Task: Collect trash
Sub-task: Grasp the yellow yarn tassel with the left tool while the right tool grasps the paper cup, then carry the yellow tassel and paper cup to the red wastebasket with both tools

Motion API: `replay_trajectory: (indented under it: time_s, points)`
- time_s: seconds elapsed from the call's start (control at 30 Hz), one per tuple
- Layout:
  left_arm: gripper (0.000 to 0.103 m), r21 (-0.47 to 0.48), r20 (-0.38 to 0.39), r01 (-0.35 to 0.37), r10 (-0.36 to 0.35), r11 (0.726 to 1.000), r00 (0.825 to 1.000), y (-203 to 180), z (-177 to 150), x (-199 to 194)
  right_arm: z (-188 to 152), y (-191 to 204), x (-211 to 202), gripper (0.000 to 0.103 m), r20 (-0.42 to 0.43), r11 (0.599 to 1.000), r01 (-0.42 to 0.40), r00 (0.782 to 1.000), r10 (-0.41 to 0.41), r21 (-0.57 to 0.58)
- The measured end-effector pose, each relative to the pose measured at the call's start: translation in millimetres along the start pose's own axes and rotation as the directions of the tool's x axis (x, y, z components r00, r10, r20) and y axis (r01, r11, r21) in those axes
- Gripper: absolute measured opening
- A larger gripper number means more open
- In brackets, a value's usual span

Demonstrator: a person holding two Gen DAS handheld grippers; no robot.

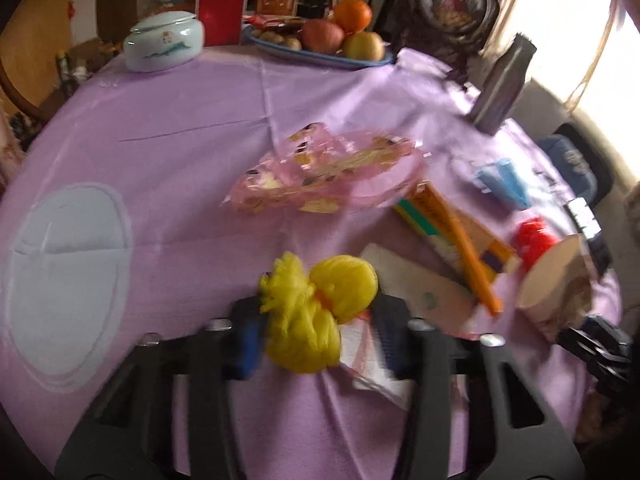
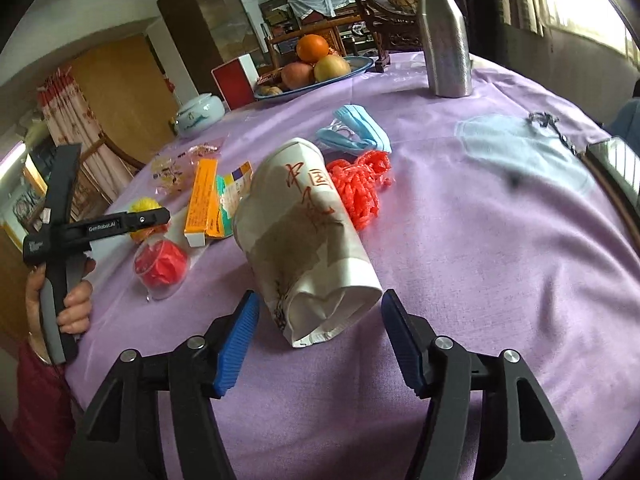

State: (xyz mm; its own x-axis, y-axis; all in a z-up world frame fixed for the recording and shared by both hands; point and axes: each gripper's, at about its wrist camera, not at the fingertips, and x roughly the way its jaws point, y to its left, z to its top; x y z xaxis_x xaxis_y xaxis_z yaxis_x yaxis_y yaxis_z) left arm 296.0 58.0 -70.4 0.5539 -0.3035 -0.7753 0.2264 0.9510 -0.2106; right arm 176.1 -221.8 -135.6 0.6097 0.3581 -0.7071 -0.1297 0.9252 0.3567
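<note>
A yellow net wad sits between the fingers of my left gripper, which look closed against it; it also shows in the right wrist view at the left gripper's tip. My right gripper is open, its blue pads on either side of the open end of a crumpled paper cup lying on the purple tablecloth. Around it lie a red net, a blue face mask, orange and green cartons, a red wad in clear wrap and a pink snack wrapper.
At the far side stand a fruit plate, a steel bottle, a white lidded jar and a red box. A phone lies at the right edge. The person's hand holds the left gripper's handle.
</note>
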Motion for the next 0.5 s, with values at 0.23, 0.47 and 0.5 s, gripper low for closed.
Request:
replay_trajectory:
  time_s: [0.23, 0.47, 0.5]
  points:
    - [0.042, -0.024, 0.175, 0.063, -0.058, 0.998, 0.983, 2.6, -5.8, -41.0, -7.2, -5.5, -13.2, 0.043, 0.054, 0.997, -0.024, 0.998, 0.02, 0.075]
    - [0.042, -0.016, 0.218, 0.146, -0.139, 0.989, 0.966, -10.1, -31.3, -80.2, -11.1, -2.2, -46.5, 0.042, 0.097, 0.997, -0.034, 0.995, 0.027, 0.067]
    - [0.042, -0.012, 0.223, 0.149, -0.142, 0.989, 0.964, -13.8, -34.2, -85.7, -13.1, -1.3, -52.1, 0.042, 0.104, 0.997, -0.033, 0.994, 0.026, 0.065]
